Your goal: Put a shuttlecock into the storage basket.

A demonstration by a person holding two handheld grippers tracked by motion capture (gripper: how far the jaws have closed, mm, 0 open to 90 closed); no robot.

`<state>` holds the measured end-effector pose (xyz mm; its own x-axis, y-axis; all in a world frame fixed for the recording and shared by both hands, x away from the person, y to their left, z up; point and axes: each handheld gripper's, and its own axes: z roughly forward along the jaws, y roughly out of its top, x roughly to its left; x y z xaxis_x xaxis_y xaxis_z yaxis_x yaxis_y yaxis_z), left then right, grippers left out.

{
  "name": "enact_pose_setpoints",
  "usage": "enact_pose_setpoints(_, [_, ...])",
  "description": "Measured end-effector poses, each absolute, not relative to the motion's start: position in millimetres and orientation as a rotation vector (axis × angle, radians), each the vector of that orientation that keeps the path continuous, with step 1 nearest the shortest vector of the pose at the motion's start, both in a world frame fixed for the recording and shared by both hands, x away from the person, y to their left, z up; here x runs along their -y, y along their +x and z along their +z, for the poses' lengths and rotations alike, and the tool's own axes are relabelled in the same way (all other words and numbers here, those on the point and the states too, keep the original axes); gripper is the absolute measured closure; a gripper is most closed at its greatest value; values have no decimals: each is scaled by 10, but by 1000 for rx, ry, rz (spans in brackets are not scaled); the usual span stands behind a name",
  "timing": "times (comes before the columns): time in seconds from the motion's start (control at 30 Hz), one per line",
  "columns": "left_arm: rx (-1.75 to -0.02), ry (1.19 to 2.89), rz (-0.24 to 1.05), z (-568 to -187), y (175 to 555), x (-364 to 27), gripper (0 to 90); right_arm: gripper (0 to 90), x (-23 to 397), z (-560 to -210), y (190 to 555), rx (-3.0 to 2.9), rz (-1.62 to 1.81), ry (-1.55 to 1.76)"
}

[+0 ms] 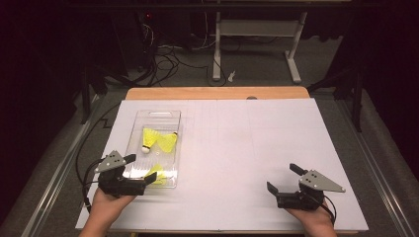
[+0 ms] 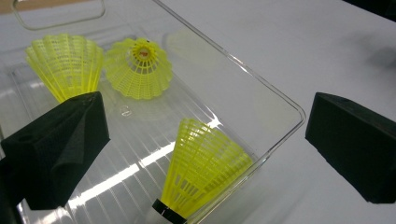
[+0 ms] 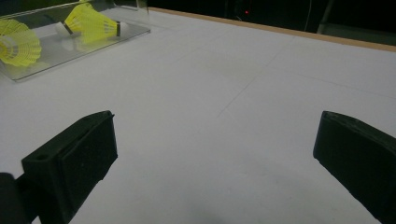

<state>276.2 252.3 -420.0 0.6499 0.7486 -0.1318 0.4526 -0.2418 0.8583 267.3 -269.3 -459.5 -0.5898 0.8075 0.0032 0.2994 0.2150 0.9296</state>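
Note:
A clear plastic tray (image 1: 158, 114) lies at the table's left and holds three yellow shuttlecocks. Two lie side by side near its middle (image 1: 150, 137) (image 1: 168, 141), and the third (image 1: 158, 174) rests at the near end. My left gripper (image 1: 142, 168) is open at the tray's near right corner. In the left gripper view (image 2: 208, 109) one jaw hangs over the tray and the other outside its rim (image 2: 261, 88), with the near shuttlecock (image 2: 205, 172) between them, untouched. My right gripper (image 1: 282, 177) is open and empty over bare white table at the front right.
White paper (image 1: 257, 148) covers the table and a wooden edge (image 1: 217, 93) shows at the back. The right gripper view has the tray (image 3: 70, 58) far off at upper left. Behind the table are a white desk frame (image 1: 257, 29) and cables on the floor.

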Motion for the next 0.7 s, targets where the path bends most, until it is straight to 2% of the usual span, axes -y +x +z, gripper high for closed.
enact_pose_setpoints(0.7, [-945,1802,408,-4294,2655,-2503,4,2,2810,-4479,2584,-1918,1450,985])
